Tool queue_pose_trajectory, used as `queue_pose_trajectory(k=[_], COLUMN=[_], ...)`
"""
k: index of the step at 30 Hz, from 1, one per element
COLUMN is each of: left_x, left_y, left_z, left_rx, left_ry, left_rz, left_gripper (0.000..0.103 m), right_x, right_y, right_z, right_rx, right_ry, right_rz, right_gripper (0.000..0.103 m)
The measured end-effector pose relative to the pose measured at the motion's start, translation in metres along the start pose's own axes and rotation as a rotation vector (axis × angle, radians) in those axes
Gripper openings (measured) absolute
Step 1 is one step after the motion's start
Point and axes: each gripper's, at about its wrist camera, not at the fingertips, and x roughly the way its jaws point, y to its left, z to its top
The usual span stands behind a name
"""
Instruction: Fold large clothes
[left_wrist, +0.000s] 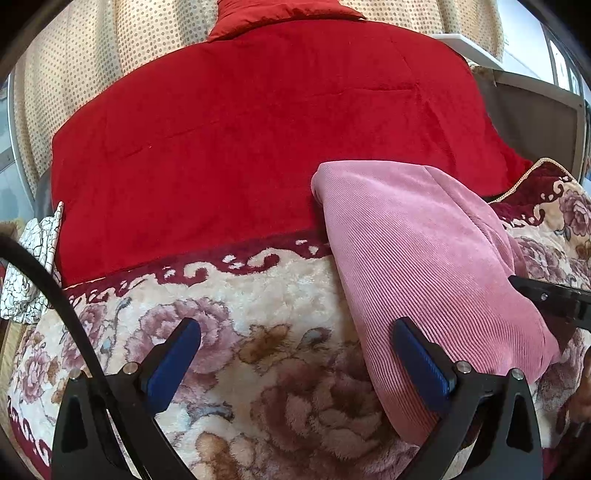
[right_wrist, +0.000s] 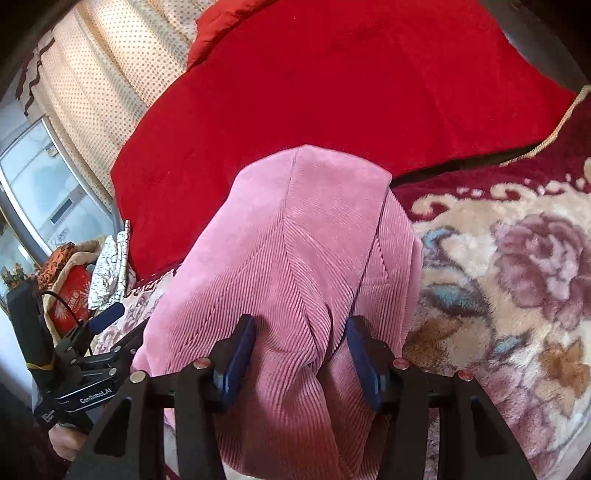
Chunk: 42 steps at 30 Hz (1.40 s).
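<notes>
A pink corduroy garment (left_wrist: 424, 258) lies folded in a long bundle on a floral blanket (left_wrist: 258, 314), its far end over a red quilt (left_wrist: 240, 129). My left gripper (left_wrist: 295, 354) is open and empty, its right finger (left_wrist: 421, 354) against the garment's left edge. In the right wrist view my right gripper (right_wrist: 301, 350) has its jaws partly apart around a bunched fold of the pink garment (right_wrist: 295, 240). The left gripper (right_wrist: 107, 317) shows at the left of that view.
The red quilt (right_wrist: 332, 92) covers the far half of the bed. A dotted cream curtain (left_wrist: 92, 55) hangs behind. A white patterned cloth (left_wrist: 29, 266) lies at the bed's left edge, beside an orange bag (right_wrist: 70, 291). A window (right_wrist: 44, 192) is at left.
</notes>
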Motion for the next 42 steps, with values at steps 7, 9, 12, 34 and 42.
queue_pose_trajectory(k=[7,9,12,34,42], left_x=[-0.014,-0.014,-0.007,0.01,0.015], left_y=[0.009,0.009,0.003,0.006,0.01], left_z=[0.005,0.003,0.001,-0.007,-0.008], left_rx=[-0.056,-0.061,-0.03,-0.087,-0.101], left_ry=[-0.054,-0.054,-0.029,-0.012,0.01], left_rz=[0.046,0.041,0.053,0.0,-0.011], left_gripper=[0.103,0.103,0.103,0.103,0.103], right_x=[-0.019,-0.021,-0.022,-0.013,-0.004], right_y=[0.028,0.032,0.037,0.06,0.066], right_z=[0.0,-0.001,-0.002,-0.01,-0.015], right_rx=[-0.13,-0.152,-0.187,-0.357,-0.406], right_ry=[-0.062,-0.072,-0.083,-0.103,-0.107], right_rz=[-0.145,-0.179,-0.228,-0.467,-0.497], right_gripper=[0.056,0.056,0.056,0.056,0.056])
